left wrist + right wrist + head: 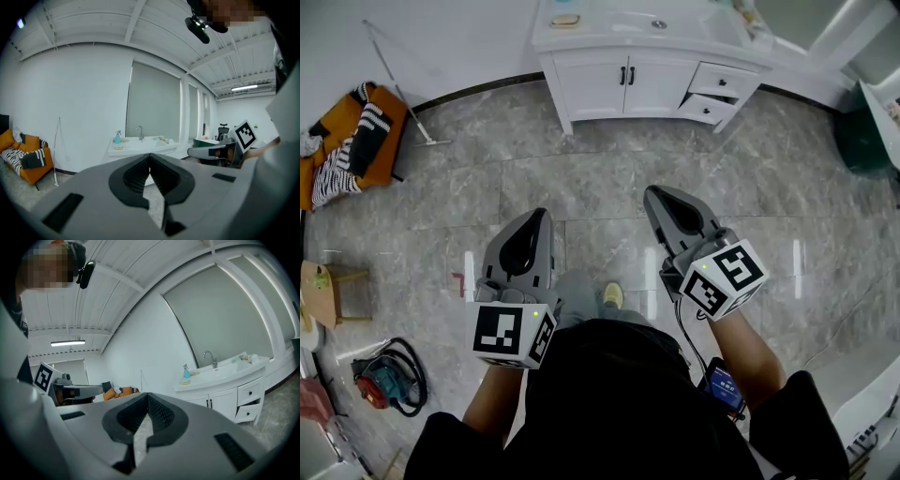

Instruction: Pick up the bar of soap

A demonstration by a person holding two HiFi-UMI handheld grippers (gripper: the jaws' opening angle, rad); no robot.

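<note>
1. We stand on a grey marbled tile floor (581, 187) in a white-walled room. We are well back from a white vanity, whose counter (609, 36) holds a basin and a faucet (658, 23).
2. The left gripper (538, 216) is fully closed, its ribbed pads pressed together with nothing between them. It is held low in front of the body and points toward the vanity.
3. The right gripper (655, 193) is likewise closed and empty, held beside the left one at about the same height.
4. We judge this to be a carrying posture. The soap is far out of reach, so there is nothing to grasp yet, and whichever gripper makes the pick must open first.
5. The bar of soap (565, 20) lies at the left end of the counter, left of the basin. The gripper views show it just beside a blue spray bottle (117, 137).
6. It looks like a pale tan, rounded oblong lying flat. A lighter rim around it may be a dish, but it is too small for us to be sure.
7. 1 drawer (708, 108) stands open on the vanity's right side, well apart from the soap.
</note>
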